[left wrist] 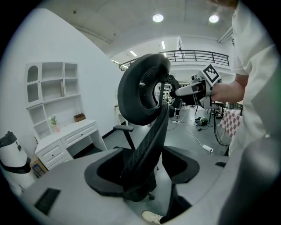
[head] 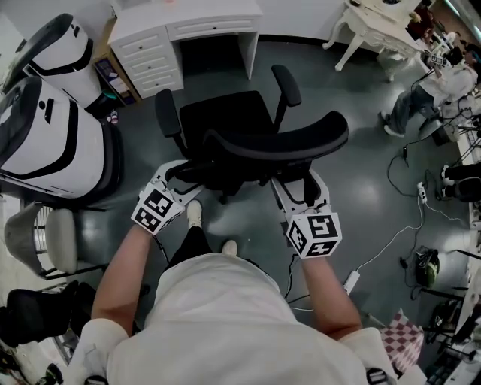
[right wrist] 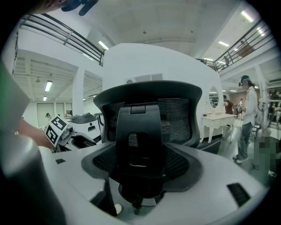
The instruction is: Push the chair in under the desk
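Arms: two bare forearms reach forward out of a white shirt (head: pixel 218 319); a pair of white shoes (head: pixel 195 213) stands between them on the floor (head: pixel 353 150).
Left gripper (head: pixel 179 177): white shell with a cube of black-and-white square markers at the wrist end. Its black fingers (left wrist: pixel 99 178) are spread wide. The side edge of the mesh backrest of the chair (head: pixel 225 120) runs down between them, not clamped, and floor shows beside the right finger.
Right gripper (head: pixel 299 186): same build. Its fingers (right wrist: pixel 195 169) stand wide apart on either side of the solid black spine behind the backrest, closed on nothing.
Chair: black, with a curved mesh back, a padded seat and two padded armrests. Its seat faces the knee opening of the desk (head: pixel 195 11), just short of it and not under it.
Floor: smooth, grey and slightly glossy; a white power strip (head: pixel 351 282) and cable lie at the right.
Machine (head: pixel 37 143): large rounded white shell with black bands, left of the chair.
Desk: white and flat-topped, with a stack of drawers at its left and one wide drawer under the top; all are shut, so their contents are hidden.
Shelves (left wrist: pixel 52 92): white cubbies above the desk; the lower ones hold a small brown box (left wrist: pixel 79 117) and a small plant (left wrist: pixel 53 121).
Far side: a white table (head: pixel 368 22) with curved legs, and a person (head: pixel 432 94) near it.
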